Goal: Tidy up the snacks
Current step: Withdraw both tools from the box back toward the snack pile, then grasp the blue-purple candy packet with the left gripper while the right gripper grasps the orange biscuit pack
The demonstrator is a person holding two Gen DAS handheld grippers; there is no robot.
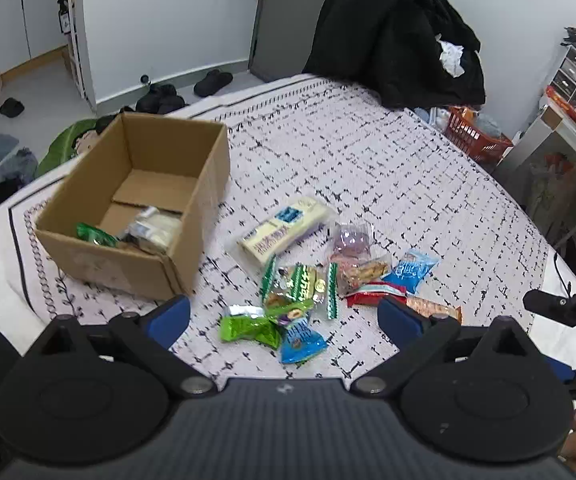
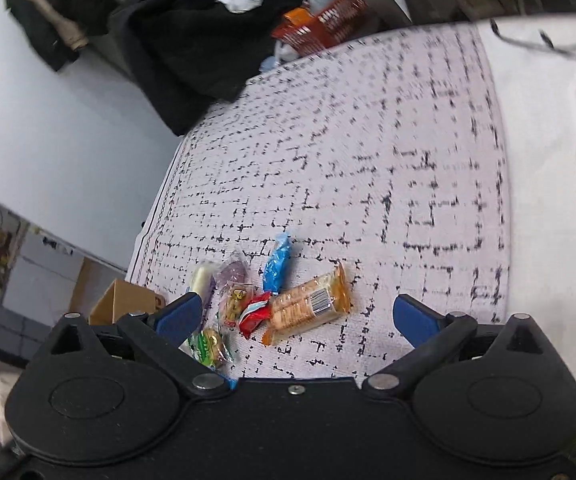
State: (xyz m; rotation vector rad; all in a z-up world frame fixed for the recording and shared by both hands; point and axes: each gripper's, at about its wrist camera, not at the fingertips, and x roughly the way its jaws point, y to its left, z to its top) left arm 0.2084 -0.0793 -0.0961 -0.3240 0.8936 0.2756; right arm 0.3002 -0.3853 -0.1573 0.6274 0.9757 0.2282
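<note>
Sorting this pile goes best one packet at a time, working from the edge of the heap inward. The open brown cardboard box (image 1: 136, 204) sits on the black-and-white patterned bed cover (image 1: 368, 168) and already holds a green packet (image 1: 95, 235) and a clear-wrapped pale bundle (image 1: 156, 229); everything else lies loose just to the right of the box.

Both claws are released and empty. The left claw (image 1: 284, 312) hovers above the near end of the heap, its blue pads spread wide, with the crumpled green foil packet (image 1: 248, 326) and the light blue packet (image 1: 302, 340) lying below the gap. The right claw (image 2: 296, 316) hangs likewise spread over the orange-ended clear cracker pack (image 2: 308, 306), with the small red packet (image 2: 255, 312) touching that pack's side nearer the box.

My judgement: the cracker pack is the clean pick for the right claw, since it is stiff and lies at the heap's far side from the box. Close across its narrow width, not its length, and keep clear of the red packet. The long pale yellow wafer pack (image 1: 284, 228), nearest the box, suits the left claw. Crinkly foil may slip, so pinch at the body rather than a sealed end.
</note>
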